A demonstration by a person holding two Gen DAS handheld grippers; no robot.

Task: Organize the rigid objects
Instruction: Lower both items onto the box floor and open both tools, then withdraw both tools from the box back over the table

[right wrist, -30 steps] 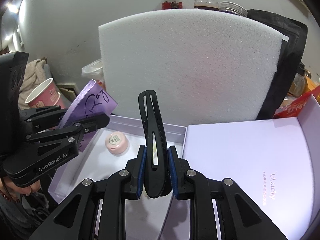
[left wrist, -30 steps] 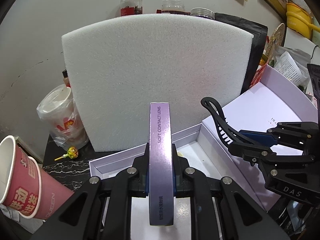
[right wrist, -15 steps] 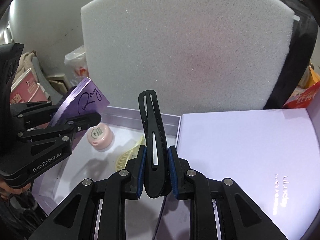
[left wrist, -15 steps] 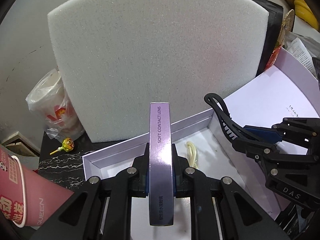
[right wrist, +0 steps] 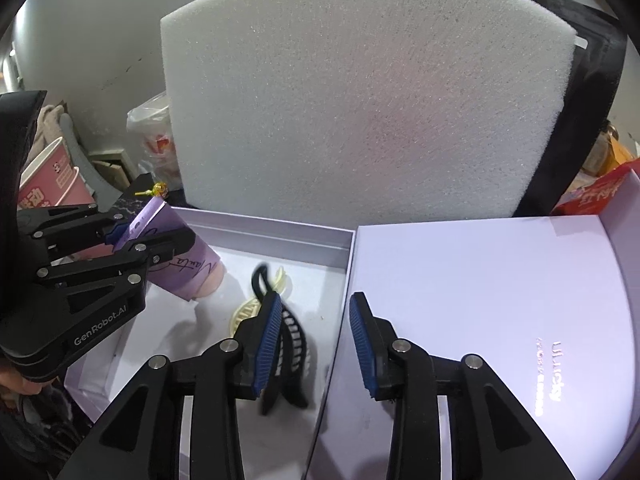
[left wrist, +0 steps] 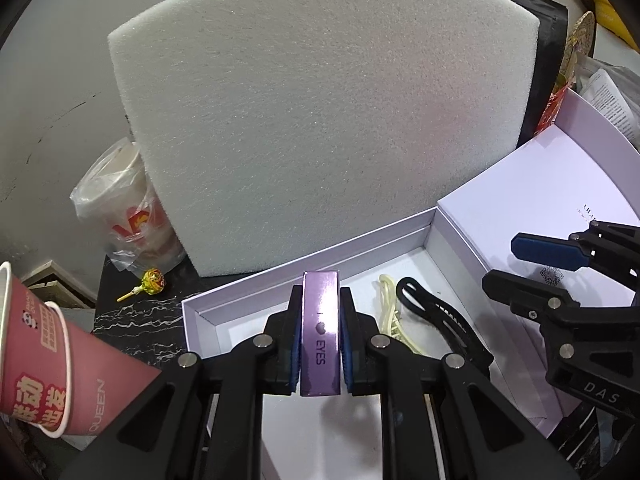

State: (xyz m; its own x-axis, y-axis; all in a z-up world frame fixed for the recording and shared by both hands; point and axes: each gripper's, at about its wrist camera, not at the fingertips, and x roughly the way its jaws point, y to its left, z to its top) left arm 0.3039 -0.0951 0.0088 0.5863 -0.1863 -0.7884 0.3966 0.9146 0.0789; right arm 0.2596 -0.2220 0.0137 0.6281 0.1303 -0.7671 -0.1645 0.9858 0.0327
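Observation:
My left gripper is shut on a purple contact-lens box and holds it tilted over the open white box. The purple box also shows in the right wrist view, clamped by the left gripper. My right gripper is open and empty above the white box. A black hair clip lies inside the box under its left finger, blurred. The clip lies next to a pale yellow clip. The right gripper shows open in the left wrist view.
A big white foam block stands behind the box. The box lid lies to the right. Pink paper cups, a bagged cup and a lollipop sit at the left.
My right gripper has opened and let go of the black hair clip, which has dropped into the white box. My left gripper has lowered and tilted the purple box down into the box.

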